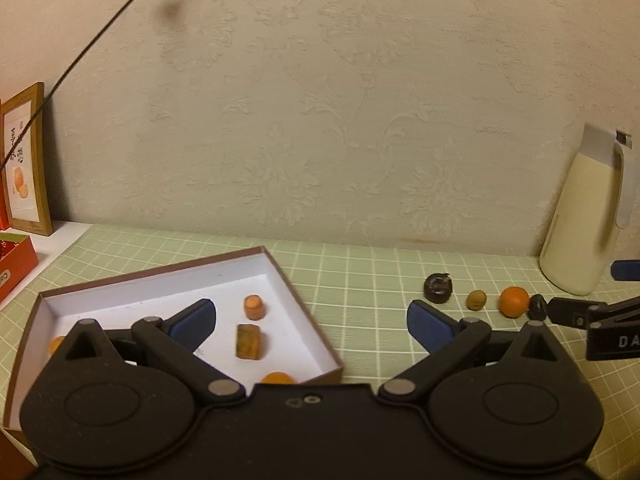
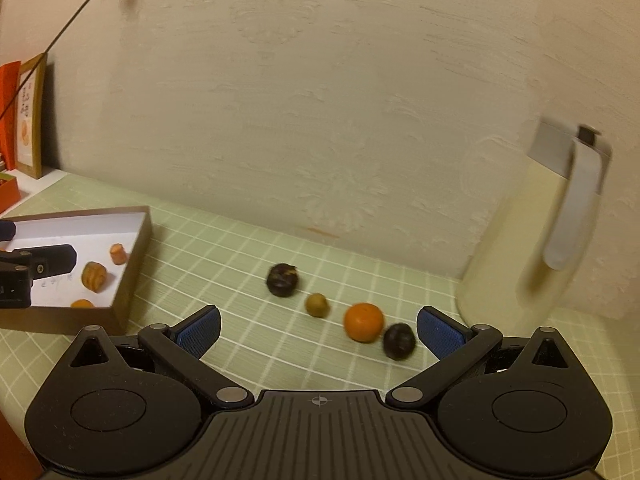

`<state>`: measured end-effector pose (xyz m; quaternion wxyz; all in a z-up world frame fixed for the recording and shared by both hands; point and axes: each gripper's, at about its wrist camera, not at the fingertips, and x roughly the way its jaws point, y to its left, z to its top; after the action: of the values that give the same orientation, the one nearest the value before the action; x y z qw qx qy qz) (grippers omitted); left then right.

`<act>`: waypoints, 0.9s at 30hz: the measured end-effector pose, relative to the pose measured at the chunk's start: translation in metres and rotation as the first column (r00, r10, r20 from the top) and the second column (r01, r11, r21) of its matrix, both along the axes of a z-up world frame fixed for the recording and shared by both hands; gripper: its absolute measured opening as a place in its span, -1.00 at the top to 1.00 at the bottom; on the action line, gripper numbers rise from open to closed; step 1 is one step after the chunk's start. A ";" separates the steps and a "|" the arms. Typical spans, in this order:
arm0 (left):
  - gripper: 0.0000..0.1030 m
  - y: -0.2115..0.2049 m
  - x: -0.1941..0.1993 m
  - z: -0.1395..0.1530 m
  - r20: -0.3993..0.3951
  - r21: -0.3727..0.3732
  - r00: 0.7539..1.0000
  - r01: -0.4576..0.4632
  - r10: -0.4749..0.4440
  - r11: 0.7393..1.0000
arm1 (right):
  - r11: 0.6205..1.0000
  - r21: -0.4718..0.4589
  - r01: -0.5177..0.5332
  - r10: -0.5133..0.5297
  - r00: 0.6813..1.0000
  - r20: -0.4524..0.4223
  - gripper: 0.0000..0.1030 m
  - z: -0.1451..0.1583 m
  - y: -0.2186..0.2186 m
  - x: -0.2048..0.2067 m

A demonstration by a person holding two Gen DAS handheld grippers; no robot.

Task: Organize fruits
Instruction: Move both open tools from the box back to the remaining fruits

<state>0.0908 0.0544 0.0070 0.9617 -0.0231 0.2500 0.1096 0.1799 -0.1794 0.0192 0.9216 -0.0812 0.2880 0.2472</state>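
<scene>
A shallow white box with brown walls point(image 1: 280, 268) point(image 2: 136, 256) lies on the green grid mat. It holds a small orange piece point(image 1: 254, 306) point(image 2: 118, 254), a brownish block point(image 1: 249, 341) point(image 2: 94, 276) and other orange pieces point(image 1: 276, 378). On the mat to the right lie a dark round fruit point(image 1: 438, 288) point(image 2: 283, 279), a small olive-brown fruit point(image 1: 476, 300) point(image 2: 317, 305), an orange point(image 1: 513, 301) point(image 2: 363, 322) and a small dark fruit point(image 1: 537, 307) point(image 2: 399, 341). My left gripper point(image 1: 310, 320) is open over the box's right edge. My right gripper point(image 2: 318, 330) is open, empty, just before the row of fruits.
A cream jug with a grey handle point(image 1: 584, 220) point(image 2: 532, 232) stands at the right against the wall. A framed picture point(image 1: 26, 160) and a red box point(image 1: 14, 264) stand at the far left. A thin dark cord point(image 1: 80, 56) runs up the wall.
</scene>
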 end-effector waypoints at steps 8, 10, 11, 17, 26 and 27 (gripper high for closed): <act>-0.86 -0.034 0.014 -0.004 0.007 0.012 0.999 0.048 -0.048 0.999 | 0.998 -0.006 0.063 -0.063 0.998 -0.016 -1.00 -0.004 -0.038 0.005; -0.87 -0.043 0.018 -0.005 0.002 0.015 0.998 0.070 -0.070 0.997 | 0.996 -0.010 0.085 -0.085 0.996 -0.021 -1.00 -0.006 -0.049 0.006; -0.87 -0.048 0.020 -0.006 -0.001 0.026 0.997 0.082 -0.082 0.996 | 0.995 -0.011 0.095 -0.095 0.995 -0.025 -1.00 -0.007 -0.054 0.007; -0.87 -0.069 0.036 -0.012 -0.038 0.011 0.990 0.135 -0.134 0.991 | 0.987 -0.017 0.162 -0.162 0.986 -0.028 -1.00 -0.011 -0.086 0.010; -0.63 -0.103 0.066 -0.029 -0.050 0.001 0.975 0.217 -0.217 0.976 | 0.961 -0.018 0.277 -0.278 0.959 -0.050 -1.00 -0.023 -0.133 0.023; -0.62 -0.107 0.069 -0.031 -0.053 0.001 0.973 0.225 -0.224 0.974 | 0.957 -0.021 0.288 -0.289 0.956 -0.053 -1.00 -0.024 -0.137 0.025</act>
<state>0.1599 -0.0527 -0.0236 0.9612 0.0116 0.2756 0.0016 0.2052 -0.3165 -0.0049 0.9389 -0.0376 0.3237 0.1104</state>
